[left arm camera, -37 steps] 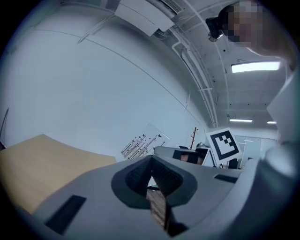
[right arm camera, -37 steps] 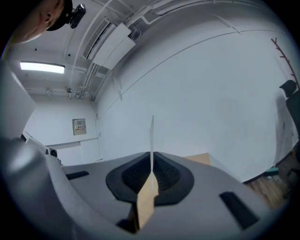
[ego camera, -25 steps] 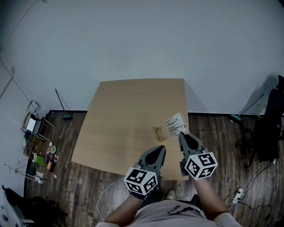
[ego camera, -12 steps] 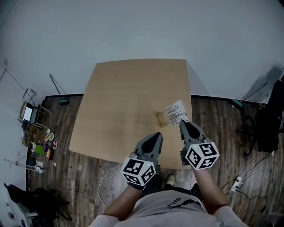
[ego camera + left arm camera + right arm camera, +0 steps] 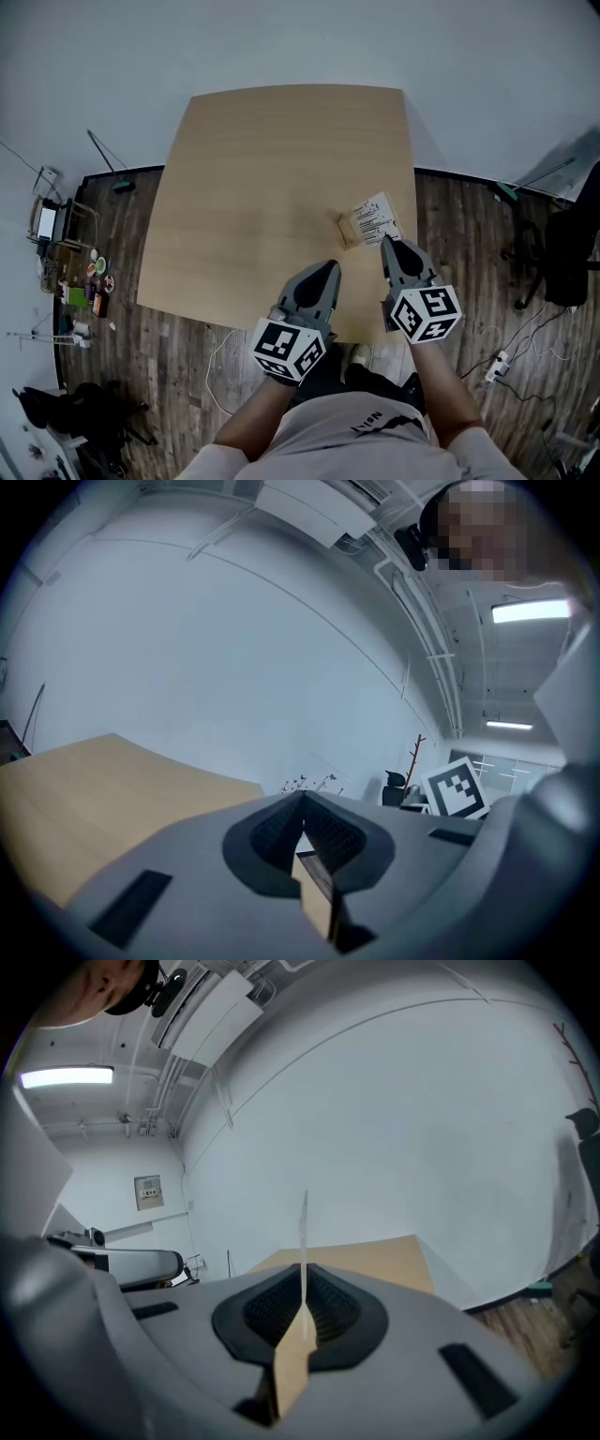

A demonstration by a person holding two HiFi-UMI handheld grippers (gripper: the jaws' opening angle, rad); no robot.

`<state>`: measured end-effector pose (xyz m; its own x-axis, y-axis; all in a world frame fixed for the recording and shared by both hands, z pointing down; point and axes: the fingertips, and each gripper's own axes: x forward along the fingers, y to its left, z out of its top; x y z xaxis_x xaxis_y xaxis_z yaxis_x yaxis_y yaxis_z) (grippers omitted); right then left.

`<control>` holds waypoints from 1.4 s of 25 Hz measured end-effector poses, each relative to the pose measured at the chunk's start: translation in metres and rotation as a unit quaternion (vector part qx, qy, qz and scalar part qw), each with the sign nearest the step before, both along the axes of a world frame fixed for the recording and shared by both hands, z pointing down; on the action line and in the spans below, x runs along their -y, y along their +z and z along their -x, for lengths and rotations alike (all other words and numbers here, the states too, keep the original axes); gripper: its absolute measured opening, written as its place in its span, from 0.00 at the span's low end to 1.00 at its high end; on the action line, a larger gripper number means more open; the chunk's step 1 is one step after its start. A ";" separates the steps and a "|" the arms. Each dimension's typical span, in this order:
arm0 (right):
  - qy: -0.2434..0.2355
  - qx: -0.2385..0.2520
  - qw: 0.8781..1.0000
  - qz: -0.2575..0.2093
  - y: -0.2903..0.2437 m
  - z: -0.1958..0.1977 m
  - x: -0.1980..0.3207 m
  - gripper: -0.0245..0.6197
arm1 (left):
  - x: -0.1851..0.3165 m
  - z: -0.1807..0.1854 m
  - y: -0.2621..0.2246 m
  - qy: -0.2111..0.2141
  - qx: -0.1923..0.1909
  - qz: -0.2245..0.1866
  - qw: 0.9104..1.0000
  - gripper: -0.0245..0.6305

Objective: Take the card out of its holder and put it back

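A white printed card is pinched by its near corner in my right gripper, which is shut on it. In the right gripper view the card stands edge-on, rising from between the closed jaws of the right gripper. A small wooden holder sits on the table just left of the card; whether they touch I cannot tell. My left gripper hovers near the front edge, short of the holder, shut and with nothing in it. From its own view the left gripper shows pads pressed together.
The table is bare apart from the holder. Dark plank floor surrounds it, with a black chair and a power strip with cables on the right, and small clutter on the left. A white wall lies behind.
The head view has shifted, so the table sits higher in the picture. Both grippers keep about the same places relative to the holder, and the card stays in the right gripper.
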<state>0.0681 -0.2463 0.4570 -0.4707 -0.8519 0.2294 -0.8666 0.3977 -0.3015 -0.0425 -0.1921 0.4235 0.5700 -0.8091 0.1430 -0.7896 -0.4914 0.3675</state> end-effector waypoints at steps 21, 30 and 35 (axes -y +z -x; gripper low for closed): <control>0.000 -0.059 0.996 0.066 0.159 0.031 0.045 0.08 | 0.049 0.039 0.093 0.018 0.018 0.069 0.997 0.06; 0.000 -0.061 0.996 0.070 0.171 0.031 0.051 0.08 | 0.057 0.043 0.101 0.022 0.015 0.079 0.997 0.06; -0.002 -0.063 0.996 0.068 0.175 0.034 0.052 0.08 | 0.057 0.042 0.104 0.022 0.015 0.082 0.996 0.06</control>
